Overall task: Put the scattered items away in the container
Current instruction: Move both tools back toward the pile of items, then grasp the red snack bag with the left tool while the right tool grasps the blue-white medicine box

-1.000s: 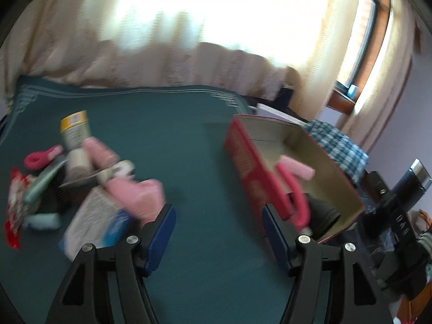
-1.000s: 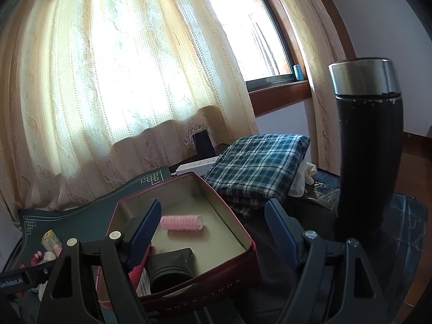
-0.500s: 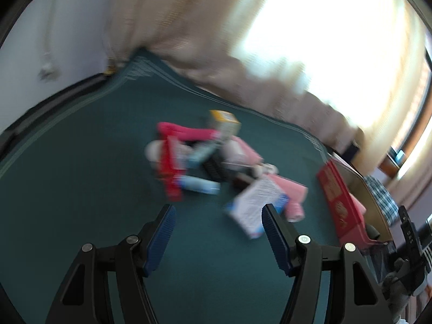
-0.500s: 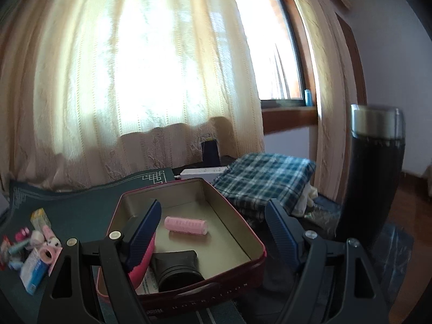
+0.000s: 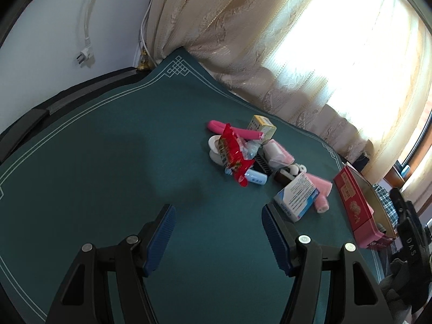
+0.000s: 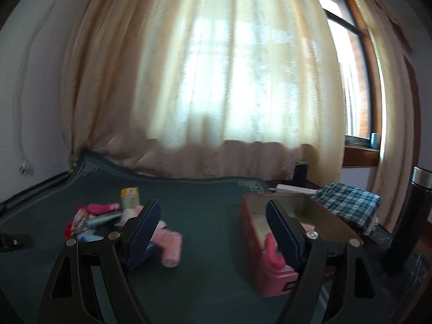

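Left wrist view is now facing the pile with the blue-and-white box (image 5: 296,197) ahead-right; left gripper (image 5: 218,232) is hovering wide, empty, seeking another pick.

table cloth (image 5: 108,162): dark green, thin white border lines
container (image 5: 353,202): red outside, tan inside
snack packet (image 5: 233,154): bright red
folded cloth (image 6: 348,205): blue-and-white plaid
curtain (image 6: 229,81): cream
rollers (image 5: 321,191): pink
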`<state>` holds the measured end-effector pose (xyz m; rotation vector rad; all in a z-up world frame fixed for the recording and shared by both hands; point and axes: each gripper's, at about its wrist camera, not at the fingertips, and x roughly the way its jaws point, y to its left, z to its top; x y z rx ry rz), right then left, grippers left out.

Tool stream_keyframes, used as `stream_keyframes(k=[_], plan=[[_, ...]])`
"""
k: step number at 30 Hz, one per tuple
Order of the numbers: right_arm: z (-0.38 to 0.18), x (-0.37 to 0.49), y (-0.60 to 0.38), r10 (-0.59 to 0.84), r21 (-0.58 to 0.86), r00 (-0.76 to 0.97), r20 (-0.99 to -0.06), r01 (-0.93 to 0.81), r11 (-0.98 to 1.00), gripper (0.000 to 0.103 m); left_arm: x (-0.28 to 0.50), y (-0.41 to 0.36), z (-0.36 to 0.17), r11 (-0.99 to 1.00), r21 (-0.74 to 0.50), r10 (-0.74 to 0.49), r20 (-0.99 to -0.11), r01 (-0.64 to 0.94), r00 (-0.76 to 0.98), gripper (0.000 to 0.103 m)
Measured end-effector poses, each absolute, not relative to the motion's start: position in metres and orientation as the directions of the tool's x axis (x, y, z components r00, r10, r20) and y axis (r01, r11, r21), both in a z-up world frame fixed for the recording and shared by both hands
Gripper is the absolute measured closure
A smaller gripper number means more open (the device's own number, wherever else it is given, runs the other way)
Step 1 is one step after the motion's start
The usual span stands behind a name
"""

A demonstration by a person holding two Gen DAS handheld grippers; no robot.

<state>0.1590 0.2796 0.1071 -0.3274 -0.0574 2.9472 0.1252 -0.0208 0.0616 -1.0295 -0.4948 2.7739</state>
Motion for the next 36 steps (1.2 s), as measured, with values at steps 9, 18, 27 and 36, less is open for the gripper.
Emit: stream_keyframes(k=[9, 18, 27, 36], plan=[[0.081, 0.14, 0.27, 0.155, 0.015, -0.921, -0.357, -0.172, -0.985, 0.02, 0.122, -0.046, 0.04, -0.928, -0.373, 0.256, -0.637, 0.0, -0.727, 0.035], [0.066, 0.099, 0.278, -0.095, 0.2, -0.824, -0.559, -0.023, -0.979, 0.02, 0.089, -0.035, 0.045, -0.942, -0.334, 0.256, -0.648, -0.034, -0.717, 0.035], [0.051, 0.042, 0.268, -0.365, 0.37, -0.631, -0.685, 0.13, -0.92, 0.02, 0.039, 0.0, 0.057, -0.934, -0.344, 0.311, -0.652, -0.096, -0.692, 0.035], [0.045, 0.018, 0.264, -0.412, 0.407, -0.576, -0.706, 0.146, -0.902, 0.02, -0.016, 0.029, 0.05, -0.938, -0.332, 0.311, -0.678, -0.1, -0.666, 0.035]])
